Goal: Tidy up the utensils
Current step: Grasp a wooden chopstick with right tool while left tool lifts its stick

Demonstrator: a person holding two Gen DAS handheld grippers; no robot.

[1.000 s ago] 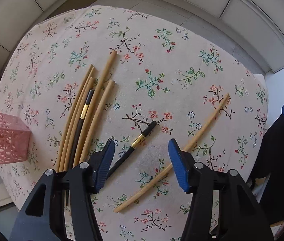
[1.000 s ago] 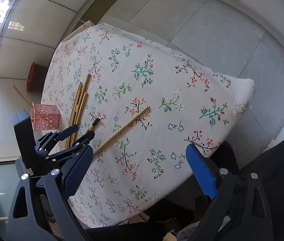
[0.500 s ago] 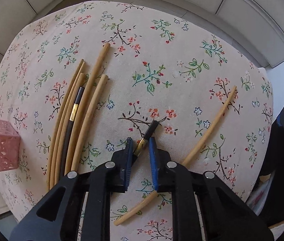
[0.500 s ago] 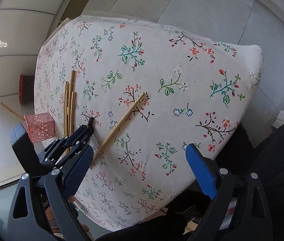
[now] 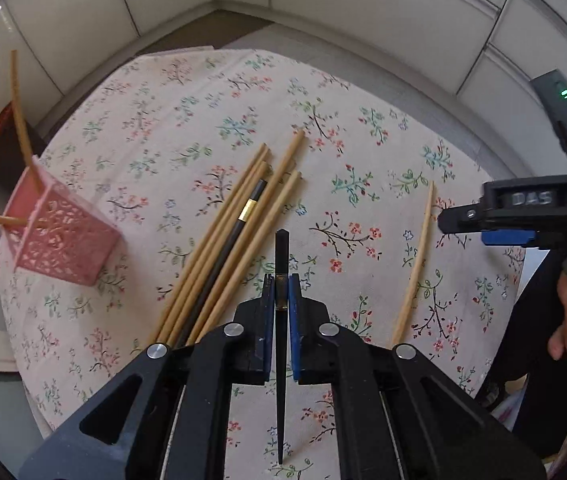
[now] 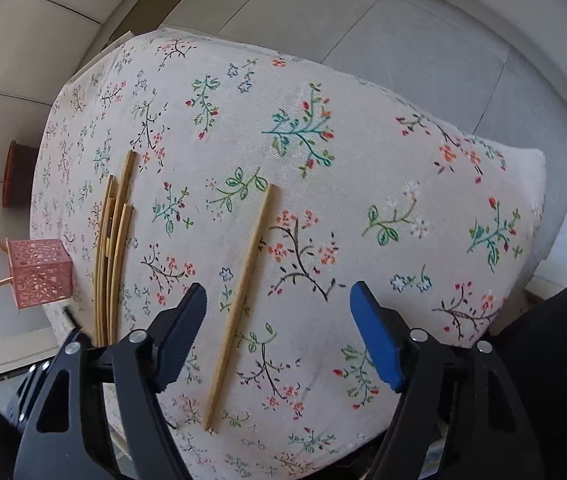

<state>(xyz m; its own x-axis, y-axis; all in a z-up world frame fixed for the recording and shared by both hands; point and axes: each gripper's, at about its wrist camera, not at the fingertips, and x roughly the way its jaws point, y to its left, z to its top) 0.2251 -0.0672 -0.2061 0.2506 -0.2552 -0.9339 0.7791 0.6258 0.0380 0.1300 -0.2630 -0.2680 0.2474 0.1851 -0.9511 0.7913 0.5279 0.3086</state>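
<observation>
My left gripper is shut on a black chopstick with a gold band and holds it above the floral cloth. A bundle of several wooden chopsticks with one more black one lies to its left. A single wooden chopstick lies to the right. A pink lattice holder with two wooden chopsticks in it stands at the left edge. My right gripper is open and empty, over the single wooden chopstick. The bundle and the holder show at its left.
The table has a floral cloth and drops off to a tiled floor on all sides. The right gripper's body and a hand show at the right of the left wrist view. A dark red object stands on the floor at the far left.
My left gripper has lifted the black chopstick off the cloth and swung toward the pink holder. My right gripper has moved in over the single wooden chopstick.
</observation>
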